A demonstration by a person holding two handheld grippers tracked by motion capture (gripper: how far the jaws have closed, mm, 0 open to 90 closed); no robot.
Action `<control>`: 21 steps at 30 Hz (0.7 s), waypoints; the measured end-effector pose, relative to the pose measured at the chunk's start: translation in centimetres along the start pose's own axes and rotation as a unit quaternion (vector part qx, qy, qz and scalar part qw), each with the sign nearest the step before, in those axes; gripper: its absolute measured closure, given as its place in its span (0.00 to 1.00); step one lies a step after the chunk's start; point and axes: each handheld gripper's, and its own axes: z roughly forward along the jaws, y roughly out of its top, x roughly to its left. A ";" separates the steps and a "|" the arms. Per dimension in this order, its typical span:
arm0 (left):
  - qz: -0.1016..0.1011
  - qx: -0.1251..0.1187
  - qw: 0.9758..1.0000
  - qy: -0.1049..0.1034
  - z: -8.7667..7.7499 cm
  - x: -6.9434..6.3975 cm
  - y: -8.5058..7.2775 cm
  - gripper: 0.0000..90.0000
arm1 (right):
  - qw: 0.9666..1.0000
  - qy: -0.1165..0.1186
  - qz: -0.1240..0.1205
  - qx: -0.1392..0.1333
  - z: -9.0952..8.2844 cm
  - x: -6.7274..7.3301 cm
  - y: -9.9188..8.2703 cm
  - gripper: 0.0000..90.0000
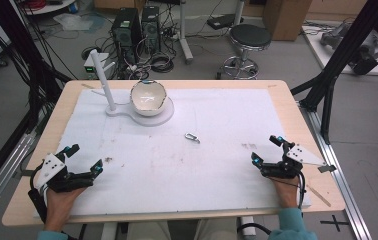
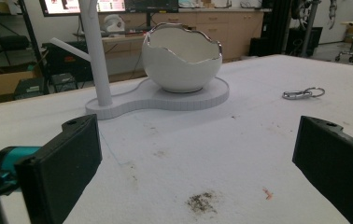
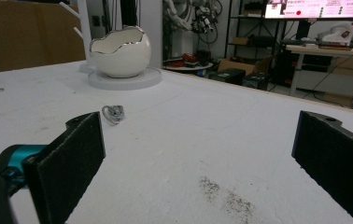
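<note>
The person sits at the table [image 1: 287, 95] with both forearms resting near its front edge. The left gripper [image 1: 83, 159] sits at the near left corner of the white mat [image 1: 217, 165], jaws spread wide with nothing between them. The right gripper [image 1: 267, 149] sits at the near right, jaws likewise spread and empty. Between the 2, farther up the mat, a small metal key clip [image 1: 192, 137] lies flat, well apart from both. Behind it, an egg-shaped white bowl [image 1: 148, 97] stands on a white stand [image 1: 163, 116] with 1 upright post [image 1: 103, 80].
</note>
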 end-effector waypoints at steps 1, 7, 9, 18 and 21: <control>0.000 0.000 1.000 0.001 0.0 0.0 0.0 0.02 | 1.000 0.001 0.001 0.000 0.0 0.0 0.0 0.02; -0.003 -0.002 1.000 0.002 0.0 0.0 0.0 0.02 | 1.000 0.000 0.004 0.002 0.0 0.1 0.0 0.02; -0.003 -0.002 1.000 0.001 0.0 0.0 0.0 0.02 | 1.000 0.001 0.000 0.000 0.0 0.0 0.0 0.02; 0.001 0.002 1.000 0.002 0.1 0.0 0.0 0.02 | 1.000 0.000 -0.004 -0.003 0.0 -0.1 0.0 0.02; 0.001 0.002 1.000 0.002 0.1 0.0 0.0 0.02 | 1.000 0.000 -0.003 -0.003 0.0 -0.1 0.0 0.02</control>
